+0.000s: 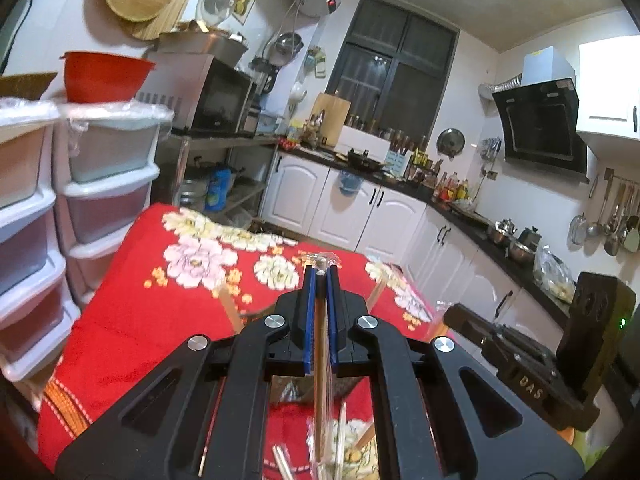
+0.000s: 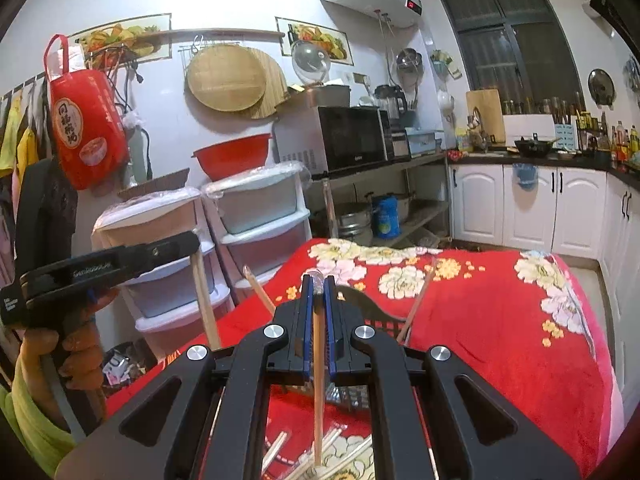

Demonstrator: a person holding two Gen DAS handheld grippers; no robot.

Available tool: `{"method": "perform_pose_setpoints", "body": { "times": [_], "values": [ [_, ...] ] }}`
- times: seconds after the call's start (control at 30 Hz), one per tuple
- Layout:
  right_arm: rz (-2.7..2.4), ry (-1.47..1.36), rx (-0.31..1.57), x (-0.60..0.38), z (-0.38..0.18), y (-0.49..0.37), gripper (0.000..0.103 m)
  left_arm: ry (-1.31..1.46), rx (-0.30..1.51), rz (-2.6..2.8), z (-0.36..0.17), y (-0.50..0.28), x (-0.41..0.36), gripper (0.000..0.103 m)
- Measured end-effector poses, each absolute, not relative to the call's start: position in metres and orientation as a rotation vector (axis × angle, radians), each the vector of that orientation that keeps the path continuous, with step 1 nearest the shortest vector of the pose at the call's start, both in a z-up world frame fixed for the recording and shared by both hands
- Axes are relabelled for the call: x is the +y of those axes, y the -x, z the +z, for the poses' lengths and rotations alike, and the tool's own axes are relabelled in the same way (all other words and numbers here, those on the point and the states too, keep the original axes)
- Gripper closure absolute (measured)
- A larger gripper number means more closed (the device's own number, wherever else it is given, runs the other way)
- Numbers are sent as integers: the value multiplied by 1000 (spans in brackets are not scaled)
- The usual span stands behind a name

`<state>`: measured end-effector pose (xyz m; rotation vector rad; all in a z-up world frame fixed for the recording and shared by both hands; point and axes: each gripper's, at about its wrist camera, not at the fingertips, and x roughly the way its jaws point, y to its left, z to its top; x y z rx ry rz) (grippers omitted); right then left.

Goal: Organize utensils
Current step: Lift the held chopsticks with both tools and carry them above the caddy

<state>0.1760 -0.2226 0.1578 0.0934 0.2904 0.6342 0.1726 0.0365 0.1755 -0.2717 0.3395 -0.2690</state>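
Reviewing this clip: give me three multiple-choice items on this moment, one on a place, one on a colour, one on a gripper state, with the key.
1. Where is the red basin?
A. On the plastic drawer units
B. In the sink
C. On the tablecloth

2. What colour is the tablecloth?
A. Plain blue
B. Red with flowers
C. White

3. How is the right gripper?
A. Wide open
B. Shut, empty
C. Shut on a wrapped chopstick

Key: 1 A, it sits atop the drawers; 2 B, pale blossoms on red; 3 C, the stick runs between the blue fingers.
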Motion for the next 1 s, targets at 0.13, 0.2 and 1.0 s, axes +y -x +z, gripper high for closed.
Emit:
{"method": "perform_pose_setpoints", "body": {
  "times": [0.13,0.2,1.0],
  "values": [
    [636,-91,269,-222,167,-179,97,262,311,-269,189,-179,31,102],
    [633,-95,257,-222,171,-180,97,258,300,-267,196,-182,29,102],
    [593,-155,148,-235,219,-224,97,242,234,-204,225,-236,8,102]
  ]
}}
